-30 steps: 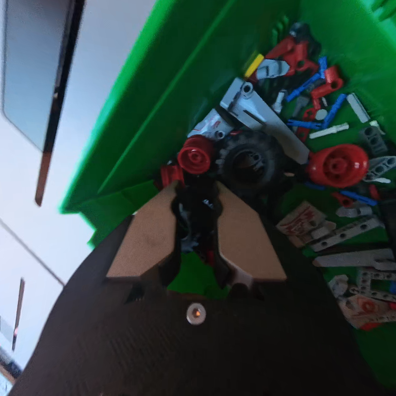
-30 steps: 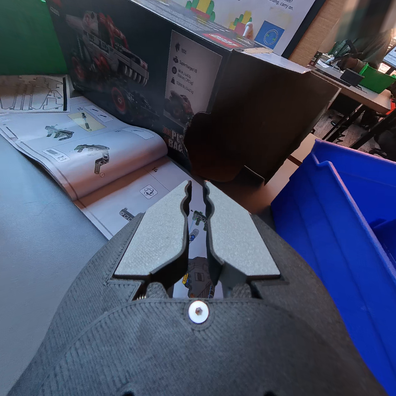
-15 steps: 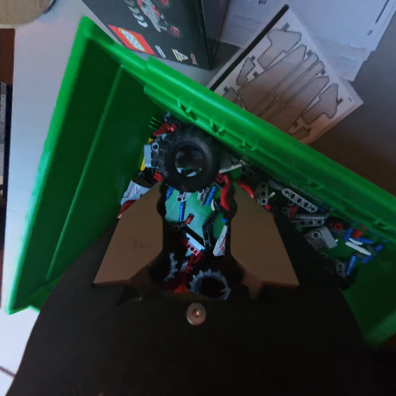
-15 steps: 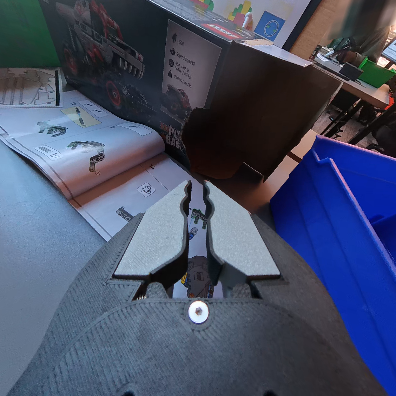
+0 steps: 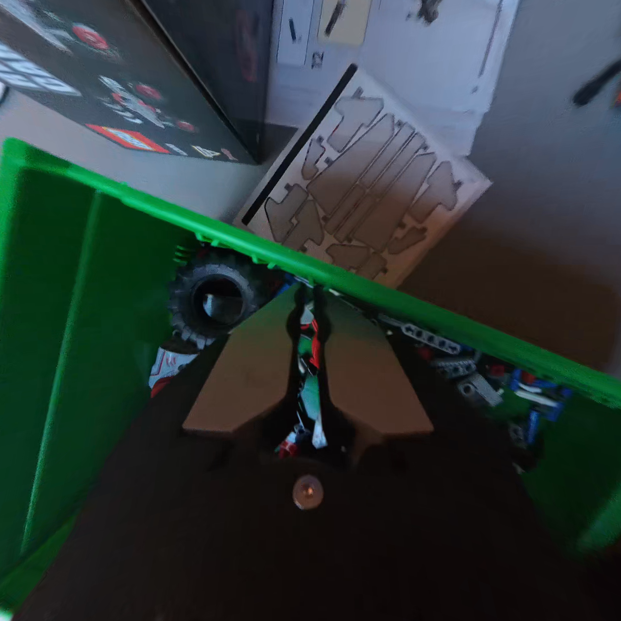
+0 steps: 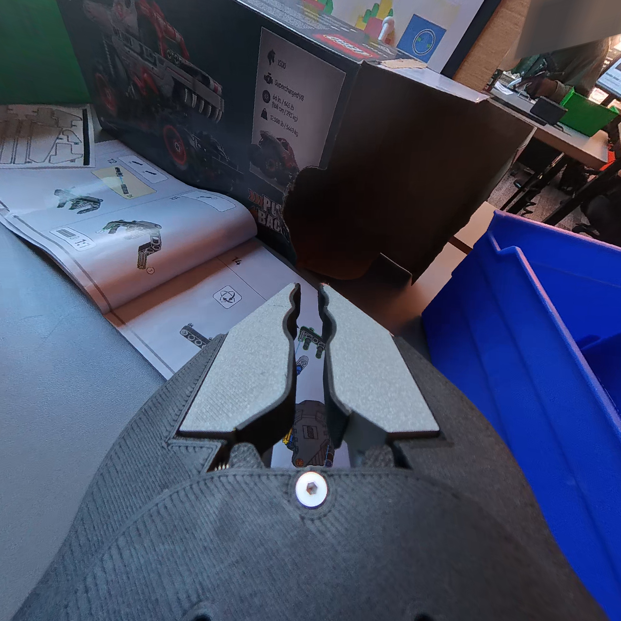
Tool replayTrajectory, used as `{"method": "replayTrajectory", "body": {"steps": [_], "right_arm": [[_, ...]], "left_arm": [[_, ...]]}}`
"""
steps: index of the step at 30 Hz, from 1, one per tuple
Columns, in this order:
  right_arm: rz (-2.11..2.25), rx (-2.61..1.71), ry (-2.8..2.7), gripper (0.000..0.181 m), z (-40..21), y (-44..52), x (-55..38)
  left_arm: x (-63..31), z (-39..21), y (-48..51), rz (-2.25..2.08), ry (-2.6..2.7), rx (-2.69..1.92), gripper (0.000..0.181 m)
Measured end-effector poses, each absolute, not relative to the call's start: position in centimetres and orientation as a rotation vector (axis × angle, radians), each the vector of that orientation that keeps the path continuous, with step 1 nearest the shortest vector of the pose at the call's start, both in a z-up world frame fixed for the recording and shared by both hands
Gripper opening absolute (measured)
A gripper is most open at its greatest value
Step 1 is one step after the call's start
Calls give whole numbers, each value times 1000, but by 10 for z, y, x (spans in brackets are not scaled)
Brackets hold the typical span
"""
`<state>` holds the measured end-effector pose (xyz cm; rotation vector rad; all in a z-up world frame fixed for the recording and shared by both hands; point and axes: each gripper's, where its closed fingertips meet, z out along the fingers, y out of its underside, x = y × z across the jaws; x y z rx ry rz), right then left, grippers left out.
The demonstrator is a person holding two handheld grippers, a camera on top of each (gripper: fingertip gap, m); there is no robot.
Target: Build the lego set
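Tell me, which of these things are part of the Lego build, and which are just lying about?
Part of the build:
green bin of loose pieces
black tyre
instruction booklet
left gripper
right gripper

Lying about:
set's box
sticker sheet
blue bin

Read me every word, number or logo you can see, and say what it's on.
I can't quote writing, only place it.
Box: white print panel, red logo, big lettering low down.
Booklet: small numbers by the drawings.
Sheet: outlines, no words visible.
Poster: print cut off by the frame.
Left wrist view: all print blurred.
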<state>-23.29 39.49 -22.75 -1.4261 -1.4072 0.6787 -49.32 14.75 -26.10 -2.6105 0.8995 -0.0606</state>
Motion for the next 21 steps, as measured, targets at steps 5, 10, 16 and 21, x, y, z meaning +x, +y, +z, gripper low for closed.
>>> {"method": "replayTrajectory", "body": {"steps": [5, 10, 16, 21], "right_arm": [[683, -1426, -1412, 7, -228, 394, -233], [683, -1425, -1413, 6, -228, 394, -233], [678, -1425, -1415, 7, -228, 394, -233], [679, -1426, -1416, 6, -228, 394, -233]], "left_arm": [[-492, -277, 164, -51, 815, -2612, 0], [-490, -280, 150, -169, 775, -2698, 0], [-511, -280, 144, -59, 723, -2766, 0], [-500, -276, 148, -143, 709, -2733, 4]]}}
